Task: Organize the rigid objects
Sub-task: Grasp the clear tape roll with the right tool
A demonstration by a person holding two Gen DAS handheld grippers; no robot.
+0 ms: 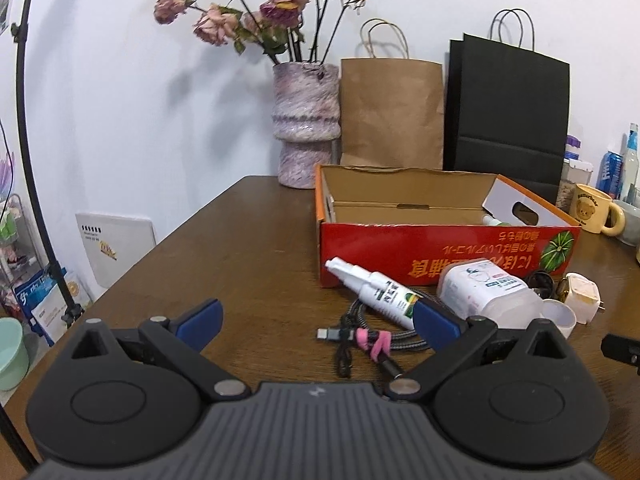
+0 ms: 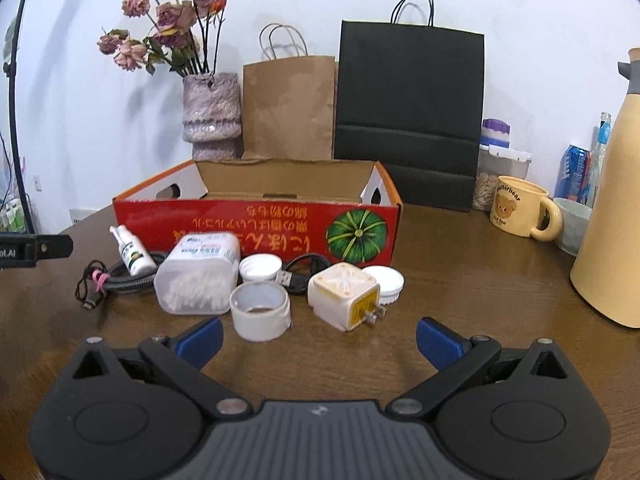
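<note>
Brown wooden tabletop [image 2: 460,264] carries a red box [image 2: 256,224]; near its front lie a spray bottle [image 1: 374,292], cotton-swab jar [image 2: 198,276] and charger [image 2: 346,294]. Both grippers' fingers [image 1: 200,322] [image 2: 436,340] gape wide, holding nothing.

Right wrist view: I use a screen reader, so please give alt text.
An open hand-held gripper faces a white cube wall charger, a white tape roll and a clear plastic cotton-swab box, all on a brown wooden table before a red cardboard box.

We see only the tip of a white bottle [image 1: 496,221] inside the red cardboard box [image 1: 440,248]; at three o'clock, the tall cream jug [image 2: 612,216] is cropped.
</note>
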